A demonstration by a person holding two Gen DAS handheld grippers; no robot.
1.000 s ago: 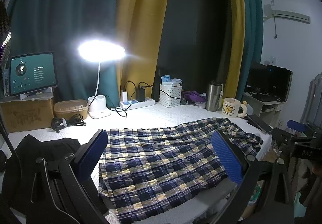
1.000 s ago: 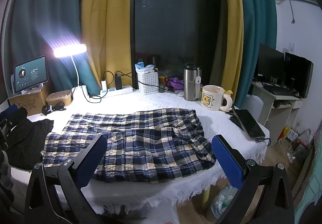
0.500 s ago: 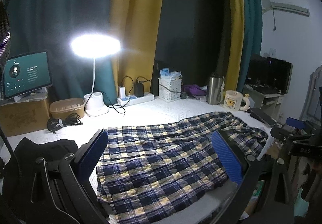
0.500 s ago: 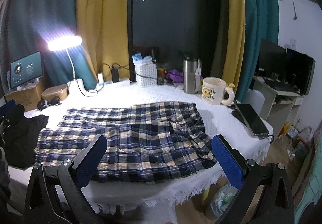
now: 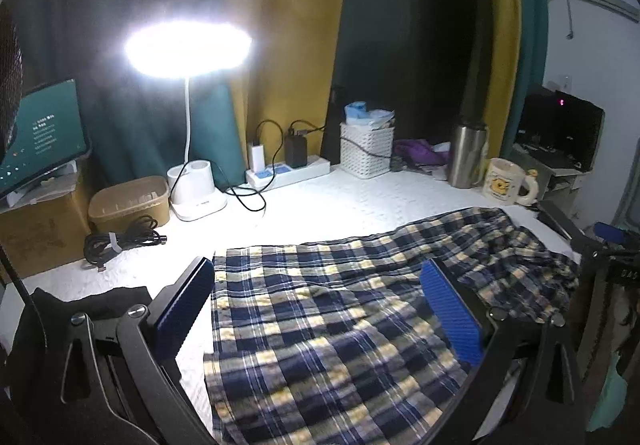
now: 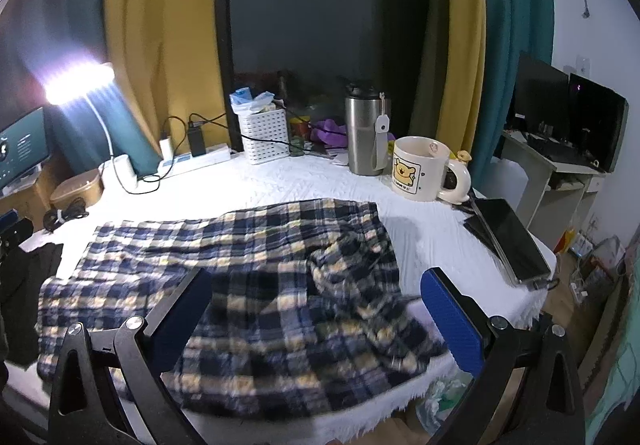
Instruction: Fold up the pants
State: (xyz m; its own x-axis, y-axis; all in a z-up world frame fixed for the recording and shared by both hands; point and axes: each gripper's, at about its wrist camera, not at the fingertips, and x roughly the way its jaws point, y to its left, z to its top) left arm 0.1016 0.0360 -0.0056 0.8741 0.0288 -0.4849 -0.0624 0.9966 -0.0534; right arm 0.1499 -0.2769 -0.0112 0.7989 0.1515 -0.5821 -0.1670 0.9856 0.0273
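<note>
Navy, white and yellow plaid pants [image 5: 320,317] lie spread flat across a white-covered table [image 5: 320,209], legs toward the left, rumpled waist toward the right. My left gripper [image 5: 316,309] hangs open above the leg end, its blue pads wide apart and holding nothing. In the right wrist view the same plaid pants [image 6: 256,285] reach the table's front edge. My right gripper [image 6: 316,309] stands open over the bunched waist part, touching no cloth. The right gripper's tip [image 5: 608,233] shows at the far right of the left wrist view.
At the back stand a lit desk lamp [image 5: 188,45], power strip [image 5: 288,171], white basket [image 6: 264,135], steel flask [image 6: 364,133] and bear mug [image 6: 420,169]. A tablet [image 6: 508,237] lies at the right edge. Black cloth [image 5: 88,305] and a coiled cable [image 5: 120,239] sit left.
Both grippers have come lower and closer to the pants, which now fill more of each view. The pants lie as before and both grippers stay open.
</note>
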